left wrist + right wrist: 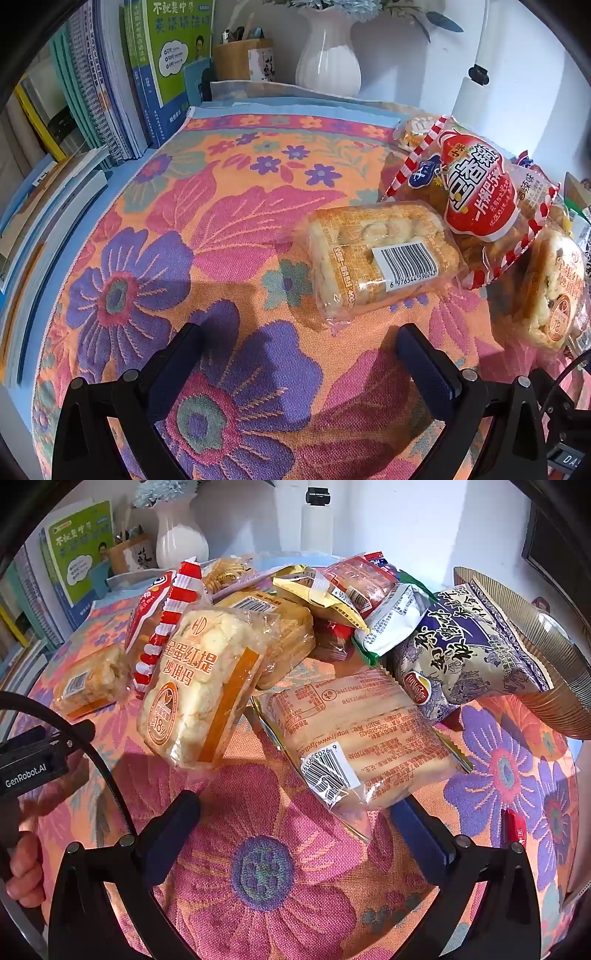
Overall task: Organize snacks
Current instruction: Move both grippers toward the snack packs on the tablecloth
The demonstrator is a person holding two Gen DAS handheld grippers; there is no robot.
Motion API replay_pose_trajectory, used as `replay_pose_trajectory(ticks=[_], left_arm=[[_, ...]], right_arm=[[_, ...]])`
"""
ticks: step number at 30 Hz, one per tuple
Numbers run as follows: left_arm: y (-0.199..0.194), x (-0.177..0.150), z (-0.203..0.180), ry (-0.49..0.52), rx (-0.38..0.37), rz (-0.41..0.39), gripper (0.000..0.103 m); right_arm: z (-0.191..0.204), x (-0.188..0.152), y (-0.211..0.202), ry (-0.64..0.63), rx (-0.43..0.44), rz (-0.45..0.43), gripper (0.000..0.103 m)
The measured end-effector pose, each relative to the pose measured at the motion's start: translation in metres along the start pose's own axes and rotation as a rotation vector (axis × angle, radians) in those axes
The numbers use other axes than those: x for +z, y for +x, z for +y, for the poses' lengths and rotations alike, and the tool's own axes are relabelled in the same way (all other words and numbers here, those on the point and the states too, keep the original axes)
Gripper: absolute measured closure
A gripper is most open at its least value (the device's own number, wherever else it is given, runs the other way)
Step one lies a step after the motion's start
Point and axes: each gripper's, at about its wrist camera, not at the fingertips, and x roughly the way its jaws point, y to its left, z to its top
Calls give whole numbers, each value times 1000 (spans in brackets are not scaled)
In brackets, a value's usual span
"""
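Note:
A heap of snack packs lies on a flowered cloth (221, 229). In the left wrist view, a clear cake pack with a barcode (376, 258) lies flat just ahead of my open, empty left gripper (299, 350); a red-and-white striped bag (476, 195) leans behind it. In the right wrist view, my right gripper (291, 812) is open and empty. A sachima cake pack (195, 686) stands tilted ahead on the left, and a flat orange cracker pack (365, 738) lies ahead, its near end by the right finger (421, 834). A blue-white chip bag (476, 650) lies further right.
Books (110, 92) stand and lie along the left. A white vase (328, 55) and a pen holder (240, 59) stand at the back. A ribbed brown container (554, 672) lies at the right. The left gripper's body and a hand (29, 775) show at the left.

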Motion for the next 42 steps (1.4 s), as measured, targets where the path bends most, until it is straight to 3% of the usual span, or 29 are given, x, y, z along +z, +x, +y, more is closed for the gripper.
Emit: replay_pose_trajectory(ticks=[4, 8, 10, 13, 16, 19, 22, 24, 31, 42], left_arm=[[-9, -8, 2, 30, -3, 12, 0], [-31, -25, 11, 99, -102, -2, 0], [-46, -29, 13, 129, -118, -58, 0], [-71, -26, 13, 165, -117, -161, 0], [-87, -16, 15, 164, -110, -253, 0], [-81, -9, 17, 160, -93, -333, 0], [-60, -3, 23, 127, -123, -293, 0], [-61, -1, 28, 123, -157, -297, 0], [-59, -15, 20, 148, -142, -336, 0], [-60, -17, 8, 120, -126, -331, 0]], right_arm=[[1, -4, -4, -15, 6, 25, 0], [5, -28, -23, -45, 39, 4, 0], [8, -46, -39, -61, 53, -45, 0], [17, -55, -68, -101, 26, -191, 0], [21, -47, -86, -127, -12, -290, 0], [26, -27, -81, -164, -43, -331, 0], [35, -23, -66, -187, -97, -412, 0], [28, -17, -53, -152, -100, -382, 0], [22, -26, -66, -139, -122, -456, 0], [24, -26, -67, -169, -112, -455, 0]])
